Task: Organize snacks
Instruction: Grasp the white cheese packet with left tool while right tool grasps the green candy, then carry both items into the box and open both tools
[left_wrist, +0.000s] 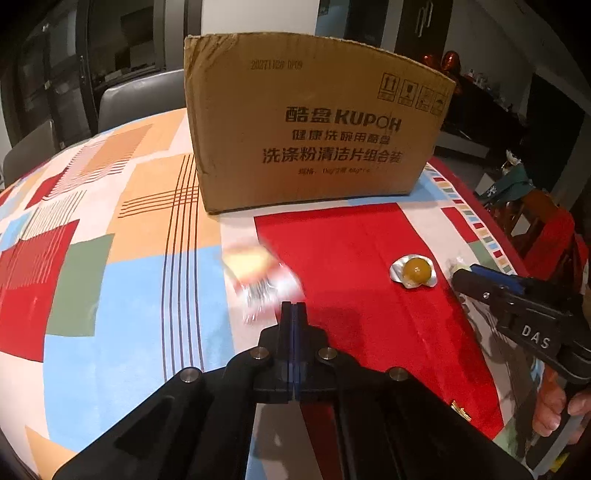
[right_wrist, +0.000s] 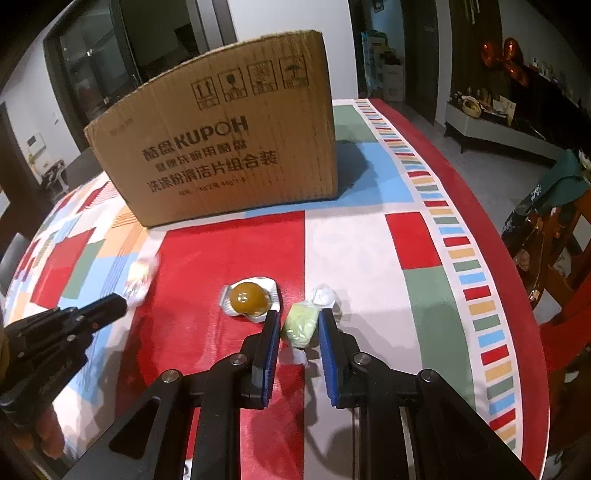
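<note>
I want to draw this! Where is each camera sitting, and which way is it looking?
Left wrist: sits on the left gripper, looking down over its shut fingers at a blurred snack and the cardboard box; a hand shows at right.
Right wrist: sits on the right gripper, looking down at the green candy between its fingers; the left gripper shows at left.
Both see the box, the jelly cup and the tablecloth.

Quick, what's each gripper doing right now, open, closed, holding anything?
Left gripper: closed, nothing between its fingers; blurred snack packet lies just beyond them.
Right gripper: closed on the green wrapped candy.
</note>
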